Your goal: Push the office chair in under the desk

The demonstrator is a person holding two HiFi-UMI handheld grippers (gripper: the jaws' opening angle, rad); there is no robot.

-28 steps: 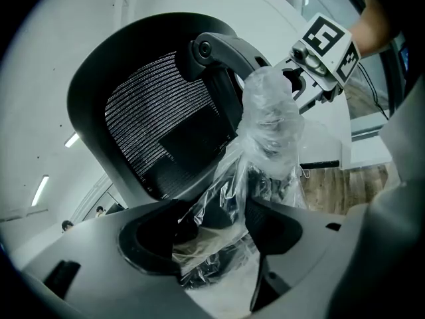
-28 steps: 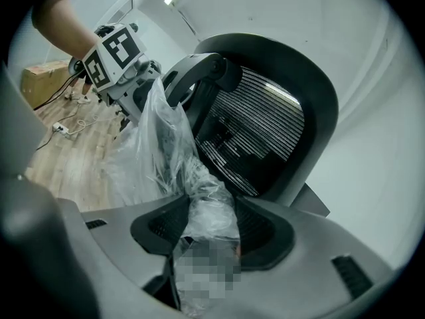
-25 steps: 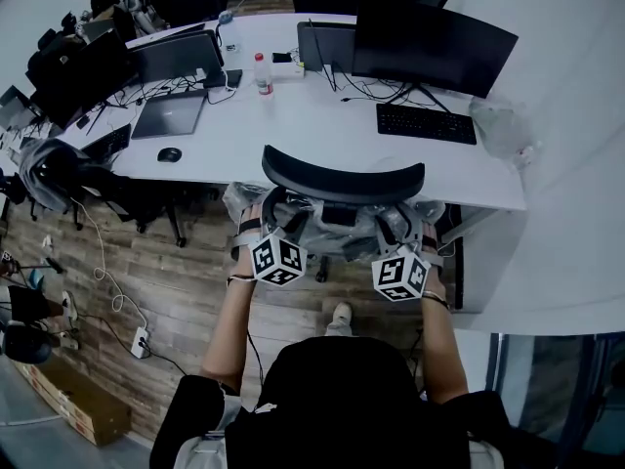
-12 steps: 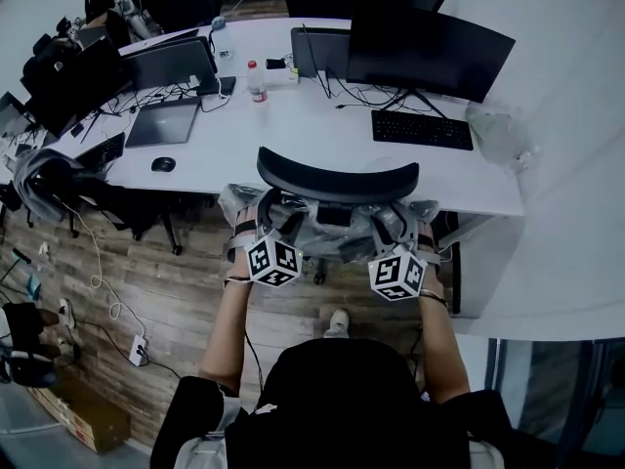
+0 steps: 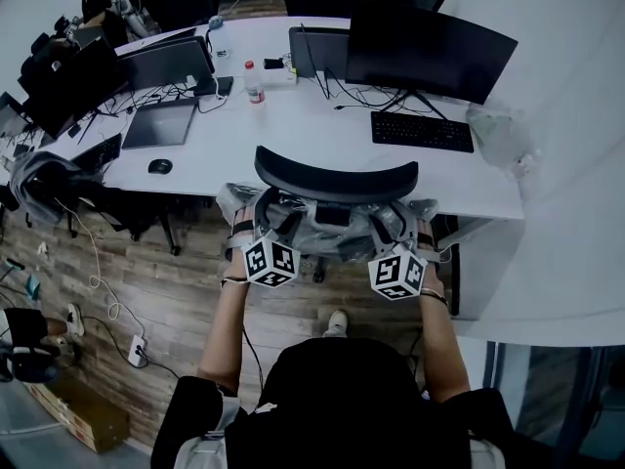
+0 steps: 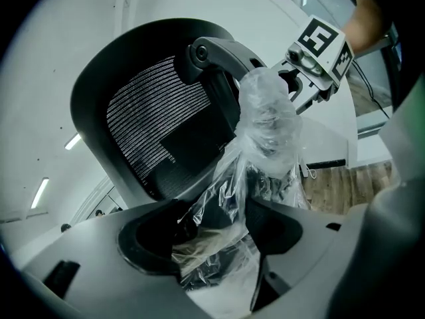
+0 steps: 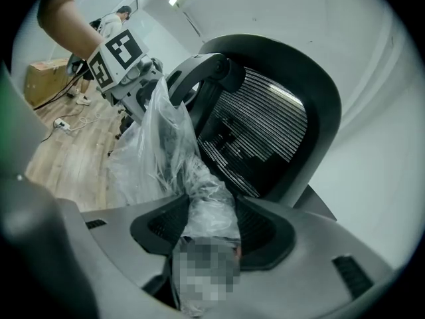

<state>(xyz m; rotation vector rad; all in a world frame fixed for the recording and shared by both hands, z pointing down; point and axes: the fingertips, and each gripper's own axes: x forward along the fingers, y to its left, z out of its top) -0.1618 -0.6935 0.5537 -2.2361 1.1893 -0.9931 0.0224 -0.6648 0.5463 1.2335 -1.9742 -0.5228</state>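
Chair [image 5: 337, 179] at 12 o'clock from person, back at desk [image 5: 293, 125] edge, seat prob. still out. L gripper [image 5: 246, 225] pinches L armrest [image 6: 265, 131], R gripper [image 5: 418, 229] pinches R armrest [image 7: 199, 198]. Push evenly twd 12. Plastic wrap may slip, so keep both grips firm.

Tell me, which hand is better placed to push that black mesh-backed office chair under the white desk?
Neither alone: left gripper clamps the left plastic-wrapped armrest, right gripper the right armrest, both level behind the black mesh-backed office chair square to the white desk. Push with both.
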